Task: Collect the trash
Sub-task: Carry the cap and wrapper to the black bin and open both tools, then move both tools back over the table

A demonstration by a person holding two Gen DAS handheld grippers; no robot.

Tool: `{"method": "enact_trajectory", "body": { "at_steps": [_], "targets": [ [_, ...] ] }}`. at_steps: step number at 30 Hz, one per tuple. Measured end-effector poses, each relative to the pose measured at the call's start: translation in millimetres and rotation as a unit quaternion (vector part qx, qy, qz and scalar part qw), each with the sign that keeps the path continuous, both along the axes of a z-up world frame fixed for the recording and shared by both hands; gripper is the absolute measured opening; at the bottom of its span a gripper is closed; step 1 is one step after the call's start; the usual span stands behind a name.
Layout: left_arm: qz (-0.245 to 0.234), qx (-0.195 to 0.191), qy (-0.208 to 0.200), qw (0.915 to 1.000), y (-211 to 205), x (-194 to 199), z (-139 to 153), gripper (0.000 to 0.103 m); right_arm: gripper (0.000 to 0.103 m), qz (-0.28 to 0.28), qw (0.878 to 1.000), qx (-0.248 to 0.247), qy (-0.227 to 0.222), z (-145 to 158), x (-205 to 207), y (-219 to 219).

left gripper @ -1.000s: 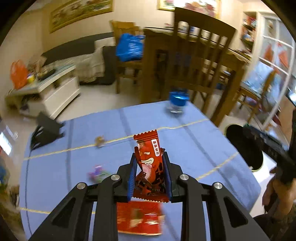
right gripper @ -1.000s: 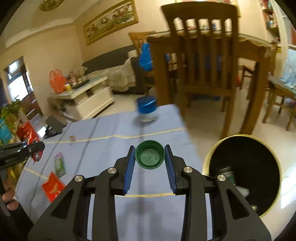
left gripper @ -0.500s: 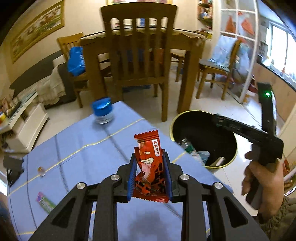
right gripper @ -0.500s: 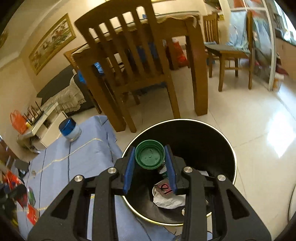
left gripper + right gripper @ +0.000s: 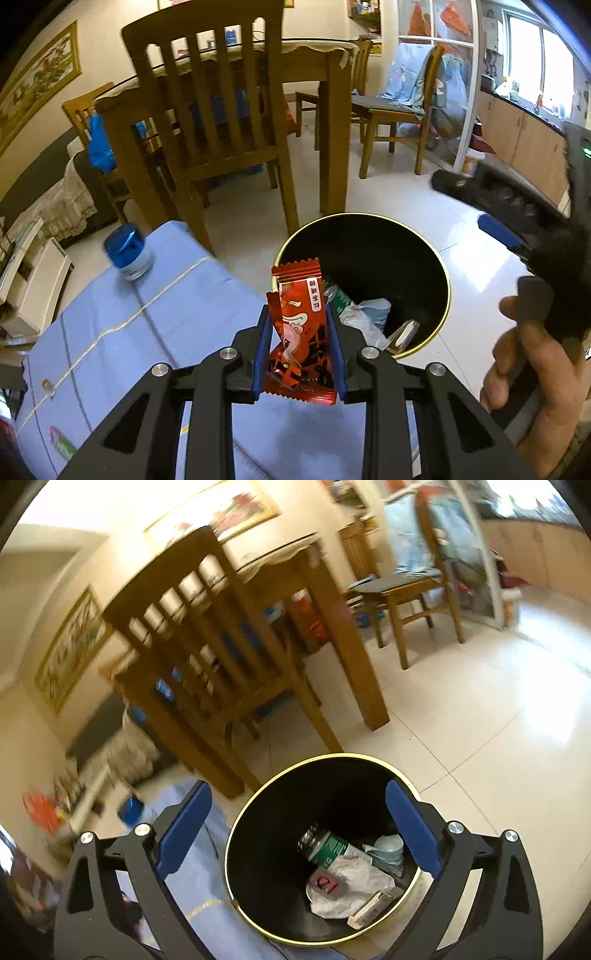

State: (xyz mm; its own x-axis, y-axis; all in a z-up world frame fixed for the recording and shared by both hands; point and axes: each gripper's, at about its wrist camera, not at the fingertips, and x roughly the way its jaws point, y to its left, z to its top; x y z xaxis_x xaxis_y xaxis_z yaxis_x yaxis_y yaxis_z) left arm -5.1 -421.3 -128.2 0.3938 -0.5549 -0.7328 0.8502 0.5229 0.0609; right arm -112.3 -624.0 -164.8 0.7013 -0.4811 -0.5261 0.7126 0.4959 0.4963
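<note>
Bin mouth [image 5: 236,834] open above (trash low), chair [image 5: 207,657] behind.

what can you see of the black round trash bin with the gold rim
The black round trash bin with the gold rim stands upright and lidless on the pale tiled floor, close beside the table with the blue cloth. Its walls look smooth and dark, ringed by a thin gold edge. At the bottom lie a green-labelled bottle, crumpled white paper, a pale plastic bag and a small flat box. The wide-open right gripper hangs above its mouth; nothing is seen touching its rim.
</note>
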Motion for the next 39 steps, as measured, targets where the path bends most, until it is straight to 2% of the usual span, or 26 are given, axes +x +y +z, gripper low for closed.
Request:
{"method": "enact_trajectory", "body": {
  "at_steps": [5,9,11,16,22,27,29,32,34,39],
  "targets": [
    [-0.016,0.006,0.003,0.9998,-33.3,1.2,-4.6,0.029,0.095,-0.038,0.999,0.014,-0.035,-0.5,-27.5,-12.4],
    [-0.025,0.012,-0.015,0.9995,-54.7,-2.2,-6.1,0.034,0.095,-0.044,0.998,0.019,-0.046,-0.8,-35.0,-16.5],
    [-0.028,0.014,-0.02,0.9993,-60.9,-4.1,-6.8,0.043,0.096,-0.051,0.997,0.018,-0.052,-0.5,-37.4,-16.7],
    [-0.028,0.011,-0.023,0.9993,-61.1,-3.6,-7.8,0.052,0.097,-0.062,0.996,0.015,-0.063,1.3,-44.3,-15.8],
    [-0.024,0.005,-0.015,0.9996,-45.9,-1.3,-2.6,0.056,0.097,-0.053,0.997,0.012,-0.049,0.8,-34.6,-10.7],
    [0.001,-0.01,-0.015,0.9998,-4.2,0.3,4.8,0.077,0.097,-0.03,0.999,0.0,-0.021,2.5,-15.8,0.6],
    [0.017,-0.016,-0.013,0.9996,21.5,-1.4,4.7,0.09,0.097,-0.017,1.0,-0.006,-0.007,2.0,-4.9,6.8],
    [0.048,-0.023,-0.012,0.9985,69.7,-2.9,1.5,0.096,0.097,0.007,1.0,-0.013,0.016,0.5,15.4,18.5],
    [0.07,-0.027,0.0,0.9972,97.6,1.2,-0.3,0.096,0.097,0.027,0.999,-0.022,0.033,0.4,31.2,29.2],
    [0.148,-0.057,0.031,0.9869,192.1,19.8,-7.4,0.096,0.097,0.1,0.99,-0.058,0.081,-0.2,83.2,71.8]
  ]
}}
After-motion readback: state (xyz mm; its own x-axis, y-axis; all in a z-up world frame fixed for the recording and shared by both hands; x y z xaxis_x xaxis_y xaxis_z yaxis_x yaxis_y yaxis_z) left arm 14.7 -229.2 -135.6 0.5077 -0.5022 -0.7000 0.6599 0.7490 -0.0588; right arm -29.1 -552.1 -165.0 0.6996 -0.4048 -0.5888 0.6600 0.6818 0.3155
